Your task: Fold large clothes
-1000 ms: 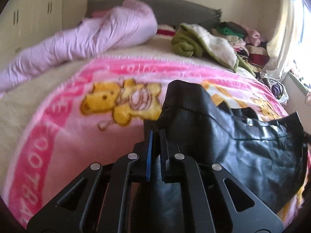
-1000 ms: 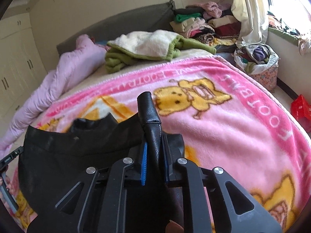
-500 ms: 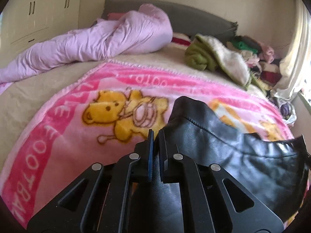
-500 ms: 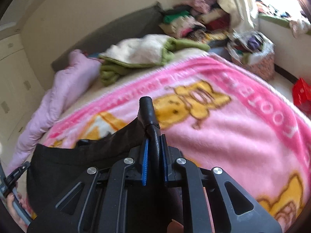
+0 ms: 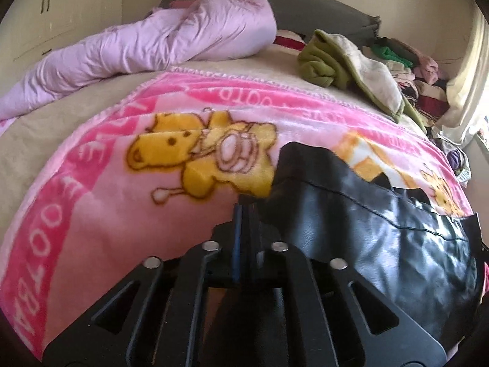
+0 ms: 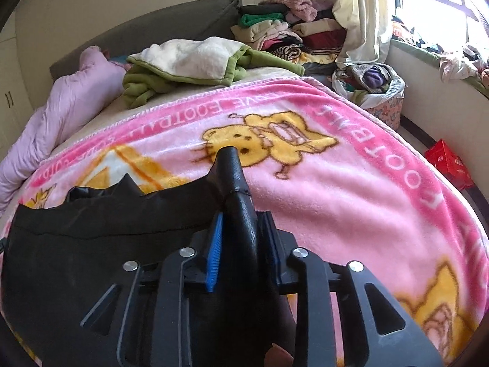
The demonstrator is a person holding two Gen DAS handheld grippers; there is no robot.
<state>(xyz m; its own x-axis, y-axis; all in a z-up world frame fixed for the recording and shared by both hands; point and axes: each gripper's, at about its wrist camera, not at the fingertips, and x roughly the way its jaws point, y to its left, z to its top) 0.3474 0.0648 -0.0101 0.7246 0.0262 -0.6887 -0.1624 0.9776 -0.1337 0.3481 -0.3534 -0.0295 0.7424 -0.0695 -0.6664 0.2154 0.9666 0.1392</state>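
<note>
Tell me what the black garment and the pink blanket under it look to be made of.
Black garment: leather or faux leather, I cannot tell which; smooth, with a slight sheen, bright highlights along its creases and a stitched seam. Pink blanket: soft plush fleece, matte and fuzzy, with a printed cartoon bear and lettering.

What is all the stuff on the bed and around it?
jacket: one, black, on the blanket
blanket: one, pink with yellow bears, spread over the bed
quilt: one, lilac, bunched at the far end of the bed
fleece: one, green and cream, far end of the bed
clothes pile: one, mixed colours, beside the curtain
basket: one, patterned, on the floor
box: one, red, on the floor
left gripper: black, jaws just been opening, grip unclear
right gripper: black, jaws just been opening, jacket fold loose between them
</note>
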